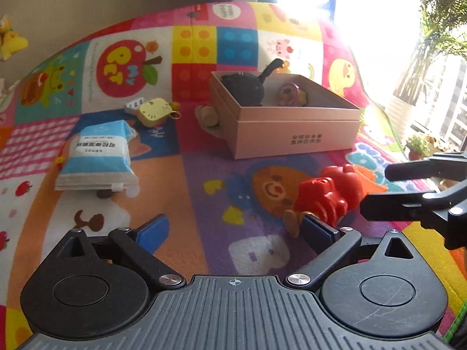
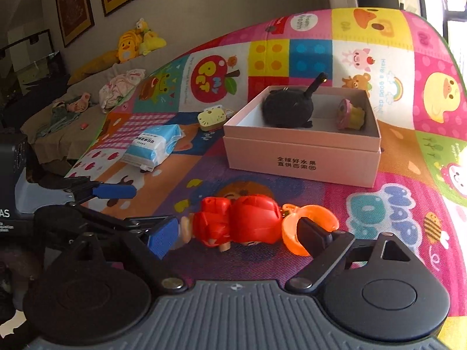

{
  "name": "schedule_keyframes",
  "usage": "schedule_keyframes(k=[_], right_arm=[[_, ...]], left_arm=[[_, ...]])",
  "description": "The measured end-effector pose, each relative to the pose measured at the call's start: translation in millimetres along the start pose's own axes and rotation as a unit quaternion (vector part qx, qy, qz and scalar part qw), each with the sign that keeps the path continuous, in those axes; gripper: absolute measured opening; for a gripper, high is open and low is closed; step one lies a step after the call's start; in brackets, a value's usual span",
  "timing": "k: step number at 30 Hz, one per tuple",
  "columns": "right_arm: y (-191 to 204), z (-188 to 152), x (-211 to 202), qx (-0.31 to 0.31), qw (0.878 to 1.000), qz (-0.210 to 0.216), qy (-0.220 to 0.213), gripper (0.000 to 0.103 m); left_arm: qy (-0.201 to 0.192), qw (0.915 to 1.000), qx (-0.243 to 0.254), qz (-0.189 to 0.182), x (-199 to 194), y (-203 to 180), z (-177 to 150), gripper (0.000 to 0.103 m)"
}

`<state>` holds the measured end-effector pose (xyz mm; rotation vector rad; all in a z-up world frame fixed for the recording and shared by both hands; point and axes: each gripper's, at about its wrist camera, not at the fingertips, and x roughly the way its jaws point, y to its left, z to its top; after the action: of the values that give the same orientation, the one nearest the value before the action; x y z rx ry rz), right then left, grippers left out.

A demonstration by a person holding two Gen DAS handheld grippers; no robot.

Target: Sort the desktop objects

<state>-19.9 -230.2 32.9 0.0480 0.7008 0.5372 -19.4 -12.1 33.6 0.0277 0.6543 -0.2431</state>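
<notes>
A red toy figure (image 2: 245, 221) with an orange clip ring (image 2: 321, 215) lies on the play mat. My right gripper (image 2: 238, 237) stands open astride it: the blue left pad (image 2: 163, 239) is just short of the toy's foot, and the right finger overlaps the ring. In the left wrist view the red toy (image 1: 327, 195) lies beside the right finger of my left gripper (image 1: 236, 230), which is open wide with only mat between its pads. The right gripper (image 1: 376, 189) reaches in from the right edge. The left gripper (image 2: 150, 205) shows at the left of the right wrist view.
A pink open box (image 1: 292, 134) (image 2: 300, 157) holds a black plush cat (image 2: 289, 108) and a small pink-and-yellow toy (image 2: 350, 115). A blue tissue pack (image 1: 99, 157), a yellow cat-shaped item (image 1: 154, 110) and a beige toy (image 1: 207, 115) lie left of the box.
</notes>
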Motion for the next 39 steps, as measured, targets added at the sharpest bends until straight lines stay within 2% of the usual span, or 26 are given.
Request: schedule_keyframes(k=[2, 5, 8, 12, 16, 19, 21, 24, 29, 31, 33, 39], right_arm=[[1, -1, 8, 0.027, 0.998, 0.038, 0.031, 0.077], [2, 6, 22, 0.043, 0.998, 0.025, 0.039, 0.077], [4, 22, 33, 0.025, 1.0, -0.007, 0.015, 0.077], [7, 43, 47, 0.013, 1.0, -0.016, -0.004, 0.077], [1, 52, 27, 0.002, 0.998, -0.037, -0.049, 0.077], [-18, 47, 10, 0.006, 0.996, -0.074, -0.054, 0.077], [-34, 36, 3, 0.023, 0.995, -0.089, -0.037, 0.077], [-44, 18, 4, 0.036, 0.995, -0.088, -0.01, 0.077], [-37, 8, 21, 0.025, 0.997, -0.076, 0.002, 0.077], [-31, 9, 30, 0.016, 0.996, -0.082, 0.007, 0.071], [-29, 10, 35, 0.003, 0.996, -0.089, 0.015, 0.057], [-25, 15, 22, -0.007, 0.994, -0.109, 0.0, 0.056]], left_arm=[[-0.01, 0.9994, -0.009, 0.032, 2, 8, -1, 0.1], [-0.012, 0.9983, -0.035, 0.044, 6, 19, -2, 0.1], [-0.005, 0.9977, -0.056, 0.037, 8, 27, -5, 0.101], [-0.005, 0.9976, -0.064, 0.024, 7, 30, -7, 0.102], [-0.003, 0.9978, -0.065, 0.017, 8, 30, -8, 0.102], [-0.002, 0.9979, -0.063, 0.014, 9, 29, -8, 0.102], [-0.001, 0.9978, -0.064, 0.015, 10, 29, -8, 0.102], [0.005, 0.9973, -0.071, 0.02, 13, 31, -8, 0.102], [0.004, 0.9975, -0.064, 0.028, 10, 28, -9, 0.102], [0.009, 0.9979, -0.059, 0.025, 8, 26, -10, 0.102], [0.01, 0.9982, -0.056, 0.022, 5, 25, -12, 0.102], [-0.001, 0.9965, -0.07, 0.046, -6, 42, -14, 0.103]])
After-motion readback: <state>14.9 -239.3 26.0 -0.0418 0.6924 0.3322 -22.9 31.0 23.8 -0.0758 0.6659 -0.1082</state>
